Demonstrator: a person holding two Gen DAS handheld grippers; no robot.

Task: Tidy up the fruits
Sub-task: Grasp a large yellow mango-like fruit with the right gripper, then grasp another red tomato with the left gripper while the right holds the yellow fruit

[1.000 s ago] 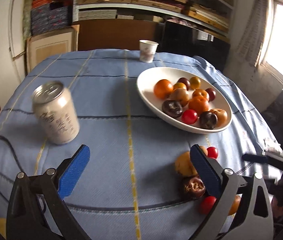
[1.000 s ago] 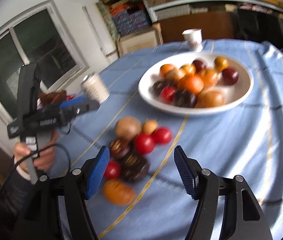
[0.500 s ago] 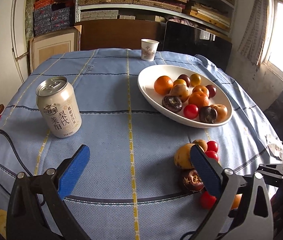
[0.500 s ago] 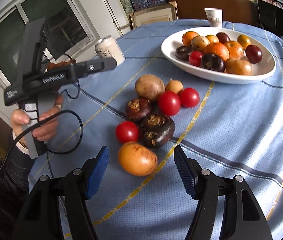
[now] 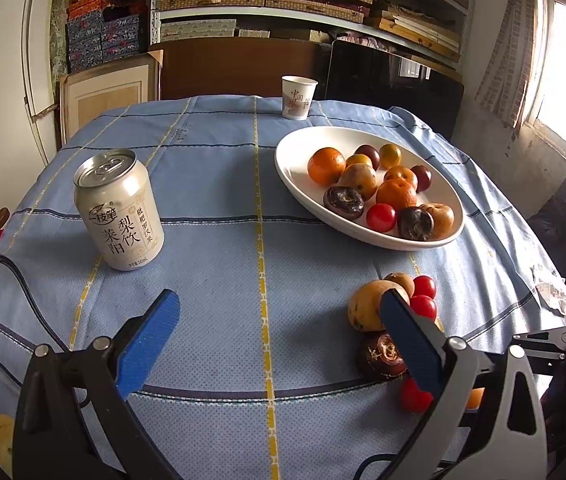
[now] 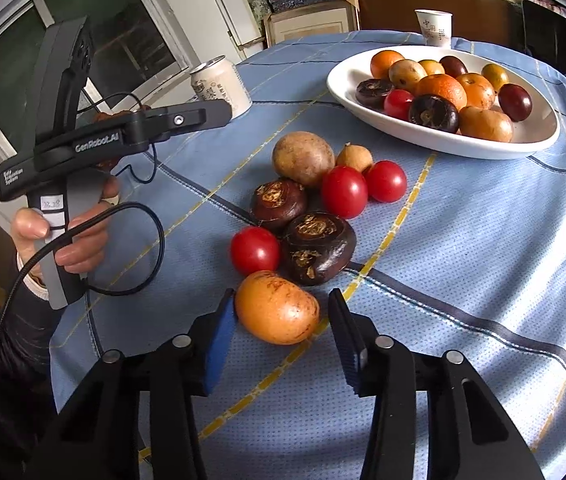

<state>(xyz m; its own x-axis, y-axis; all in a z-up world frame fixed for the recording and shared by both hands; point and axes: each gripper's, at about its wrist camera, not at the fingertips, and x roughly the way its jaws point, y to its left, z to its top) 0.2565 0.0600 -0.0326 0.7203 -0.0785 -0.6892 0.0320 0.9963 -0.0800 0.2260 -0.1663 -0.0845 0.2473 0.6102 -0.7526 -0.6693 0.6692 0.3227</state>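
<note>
On the near side of the white dish [image 6: 435,148], a cluster of loose fruit lay on the blue tablecloth [image 6: 463,240], and the orange fruit [image 6: 277,307] sat at the cluster's nearest edge, well short of the dish. The right gripper [image 6: 283,320] had just been closing around this fruit; the blue pad looked to be touching its left flank, while a narrow gap remained at the other jaw, so no grip was established. The left gripper [image 5: 279,332] stood wide open and empty, farther from the dish, beside the drink can [image 5: 119,210]. Risk noted: the fruit was round and smooth, and a one-sided contact could roll it sideways into the dark water chestnut [image 6: 319,246] and red tomato [image 6: 255,250] touching it, scattering the cluster. A closure biased toward the fruit's near end might also squeeze it out forward.
</note>
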